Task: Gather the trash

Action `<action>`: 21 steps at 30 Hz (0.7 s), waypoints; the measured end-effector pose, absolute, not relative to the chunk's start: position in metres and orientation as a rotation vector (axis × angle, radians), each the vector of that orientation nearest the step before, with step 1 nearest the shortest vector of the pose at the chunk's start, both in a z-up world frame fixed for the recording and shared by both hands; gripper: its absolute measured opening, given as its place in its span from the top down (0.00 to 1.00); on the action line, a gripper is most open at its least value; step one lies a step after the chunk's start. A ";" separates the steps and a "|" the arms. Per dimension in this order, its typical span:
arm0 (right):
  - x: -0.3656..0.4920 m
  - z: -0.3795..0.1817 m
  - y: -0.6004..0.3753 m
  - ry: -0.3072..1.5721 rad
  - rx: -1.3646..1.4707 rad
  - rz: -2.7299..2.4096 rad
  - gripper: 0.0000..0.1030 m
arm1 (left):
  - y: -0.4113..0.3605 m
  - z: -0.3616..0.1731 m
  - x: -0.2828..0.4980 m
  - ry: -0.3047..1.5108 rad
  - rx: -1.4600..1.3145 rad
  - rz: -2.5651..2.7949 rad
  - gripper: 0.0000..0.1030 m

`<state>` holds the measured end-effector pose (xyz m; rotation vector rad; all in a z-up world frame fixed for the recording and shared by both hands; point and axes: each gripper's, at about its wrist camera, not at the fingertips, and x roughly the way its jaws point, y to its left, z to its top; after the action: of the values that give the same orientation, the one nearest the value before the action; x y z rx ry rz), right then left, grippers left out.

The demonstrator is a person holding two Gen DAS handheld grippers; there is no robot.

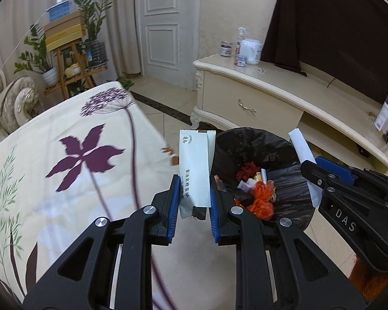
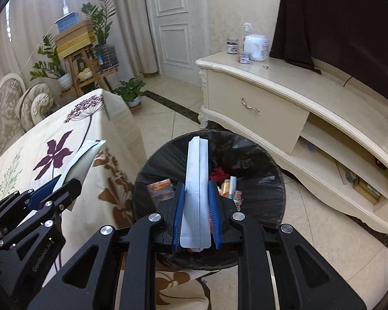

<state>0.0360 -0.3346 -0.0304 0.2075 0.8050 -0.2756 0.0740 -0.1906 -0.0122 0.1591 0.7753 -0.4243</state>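
Two wrappers (image 1: 195, 170) (image 2: 197, 193), one per gripper (image 1: 194, 193) (image 2: 196, 201), one bin (image 2: 271, 206)

The matt black plastic left tool (image 1: 194, 188) carried ribbed blue pads and shiny round metal pins, as did the right tool (image 2: 196, 201). A pale, faintly glossy printed foil-like wrapper (image 1: 195, 165) looked smooth with crimped ends; the plain white sleeve wrapper (image 2: 196, 180) looked satin. The black bin liner (image 2: 258, 180) was thin, crinkled, glossy plastic. The cream flower-printed cloth (image 1: 64, 155) over the surface looked soft and matt. The cream cabinet (image 1: 271, 98) had a polished sheen, and the floor tiles (image 2: 173, 121) shone.
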 end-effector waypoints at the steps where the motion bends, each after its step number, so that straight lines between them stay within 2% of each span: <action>1: 0.036 -0.031 -0.338 0.805 0.211 -0.280 0.81 | -0.197 -0.013 0.075 0.775 0.166 -0.428 0.80; 17: 0.050 -0.046 -0.371 0.818 0.242 -0.314 0.81 | -0.235 -0.024 0.099 0.801 0.195 -0.441 0.79; 21: 0.054 -0.050 -0.378 0.825 0.251 -0.326 0.79 | -0.238 -0.024 0.104 0.806 0.189 -0.438 0.69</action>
<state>0.0544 -0.3775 -0.0502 0.2512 0.8249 -0.3264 0.1042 -0.2378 -0.0236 0.1894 0.8061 -0.4378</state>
